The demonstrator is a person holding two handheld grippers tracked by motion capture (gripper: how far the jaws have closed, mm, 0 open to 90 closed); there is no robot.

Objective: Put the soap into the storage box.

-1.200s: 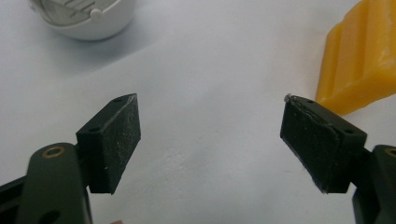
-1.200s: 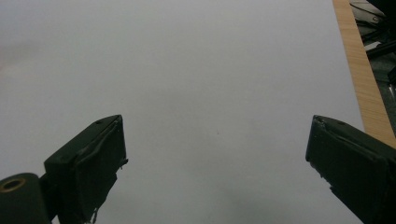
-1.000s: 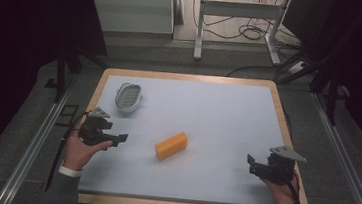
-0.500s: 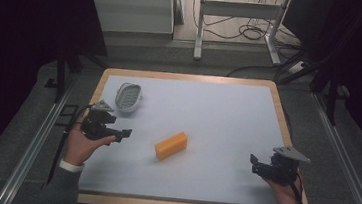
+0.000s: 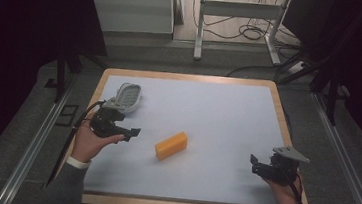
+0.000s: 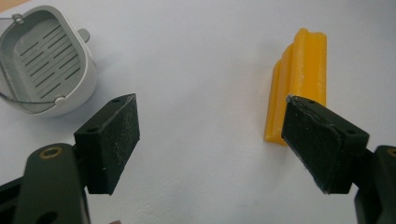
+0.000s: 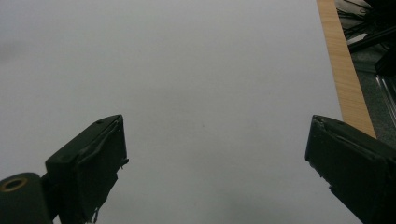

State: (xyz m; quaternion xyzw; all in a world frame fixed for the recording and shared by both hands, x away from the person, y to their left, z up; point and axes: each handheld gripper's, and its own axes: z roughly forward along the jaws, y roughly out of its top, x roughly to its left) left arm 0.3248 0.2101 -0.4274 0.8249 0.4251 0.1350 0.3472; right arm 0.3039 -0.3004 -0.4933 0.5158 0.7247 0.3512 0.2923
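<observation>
Yellow block (image 5: 170, 145) lies flat on the white table (image 5: 218, 115), a little toward 7 o'clock from the table's centre, long axis running from 8 o'clock up to 2 o'clock in the high view. Nothing touches it.

Left gripper (image 6: 210, 140): jaws wide apart, nothing between them but bare table. In the left gripper view the block (image 6: 296, 81) sits just beyond the tip of the jaw on the right of that view, its near end partly hidden behind that jaw; ridged profile visible along its near edge. Beyond the other jaw, at 10 o'clock in that view, stands a grey slotted basket (image 6: 44, 58) with a thin wire handle, apart from the jaw.

In the high view the left gripper (image 5: 130, 133) is held in the left hand (image 5: 92, 141) at the table's 9 o'clock side, jaws pointing toward the block at its 3 o'clock, near but not touching. The basket (image 5: 128, 97) lies just past the gripper at 12 o'clock, close to the table's left wooden edge.

Right gripper (image 7: 215, 158): jaws wide apart, empty, over bare white surface. Wooden table rim (image 7: 343, 70) visible at 2 o'clock in the right gripper view.

High view: right gripper (image 5: 256, 164) in the right hand (image 5: 288, 190) near the table's 4 o'clock corner, well apart from the block.
</observation>
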